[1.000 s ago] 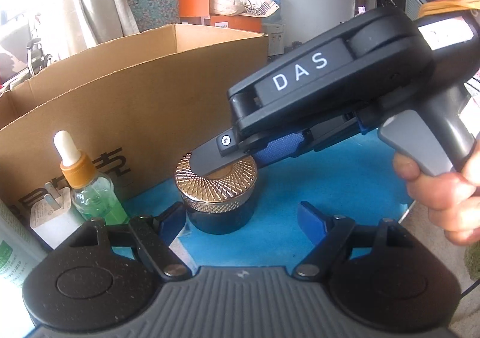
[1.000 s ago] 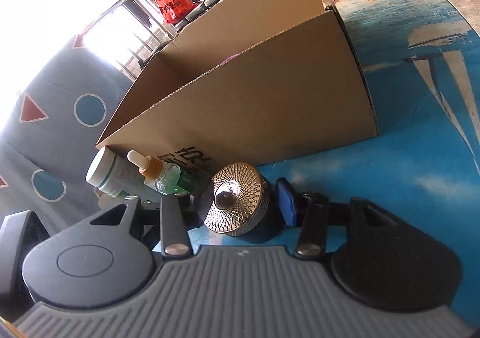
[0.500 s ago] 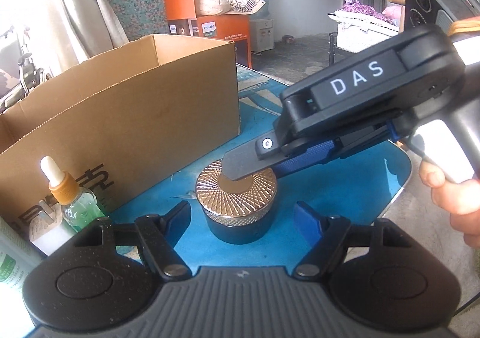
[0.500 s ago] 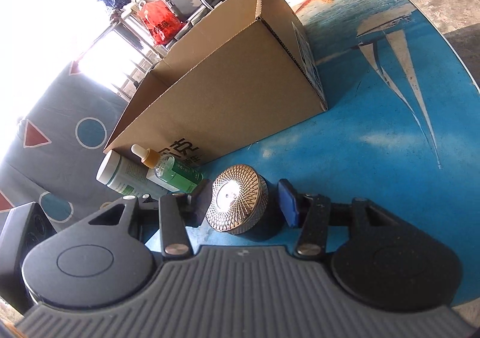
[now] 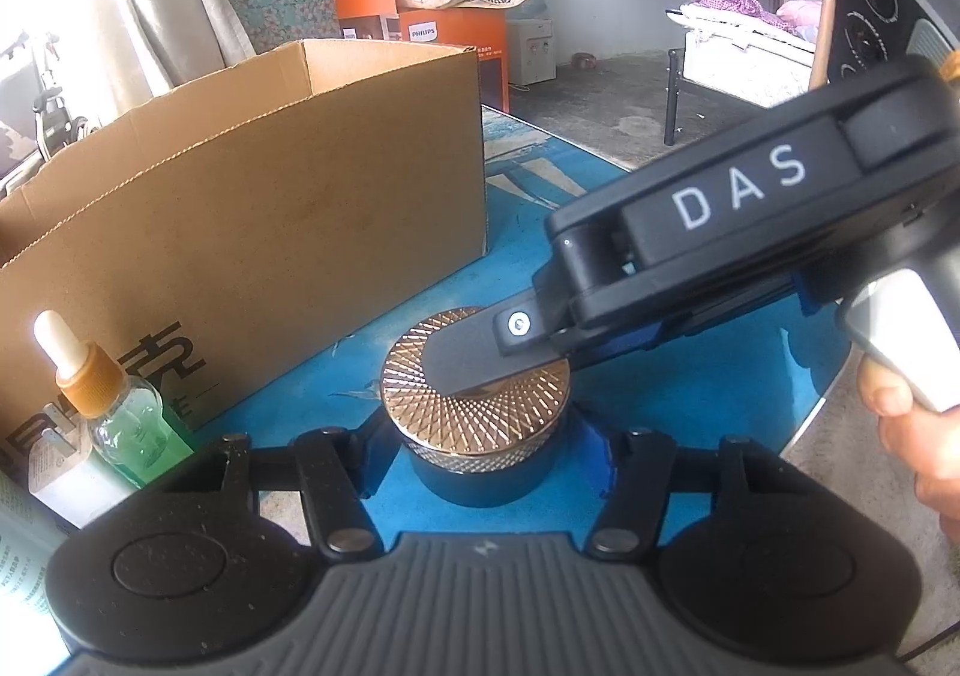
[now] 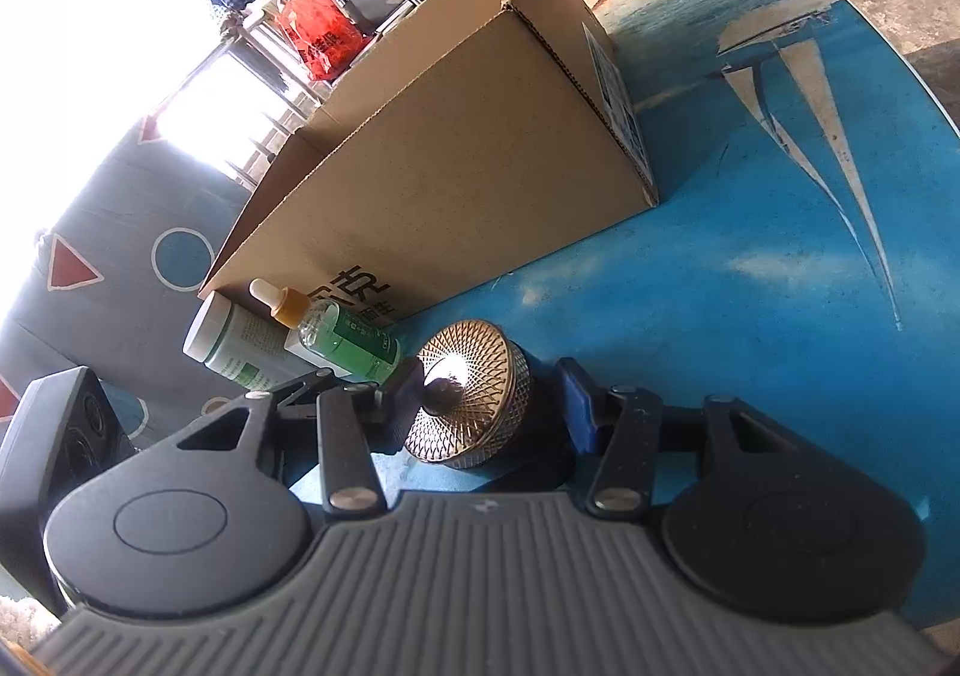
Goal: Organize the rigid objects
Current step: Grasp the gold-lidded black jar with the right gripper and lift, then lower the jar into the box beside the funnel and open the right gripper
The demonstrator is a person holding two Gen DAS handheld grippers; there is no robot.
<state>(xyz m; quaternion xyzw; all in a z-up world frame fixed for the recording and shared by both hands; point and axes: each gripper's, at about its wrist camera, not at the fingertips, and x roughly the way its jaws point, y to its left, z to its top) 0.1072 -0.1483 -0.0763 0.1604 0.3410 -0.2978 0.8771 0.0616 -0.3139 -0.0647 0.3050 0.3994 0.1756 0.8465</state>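
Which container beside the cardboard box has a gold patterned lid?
The dark jar between both grippers; the dropper bottle has an orange collar, the white bottle a plain cap.
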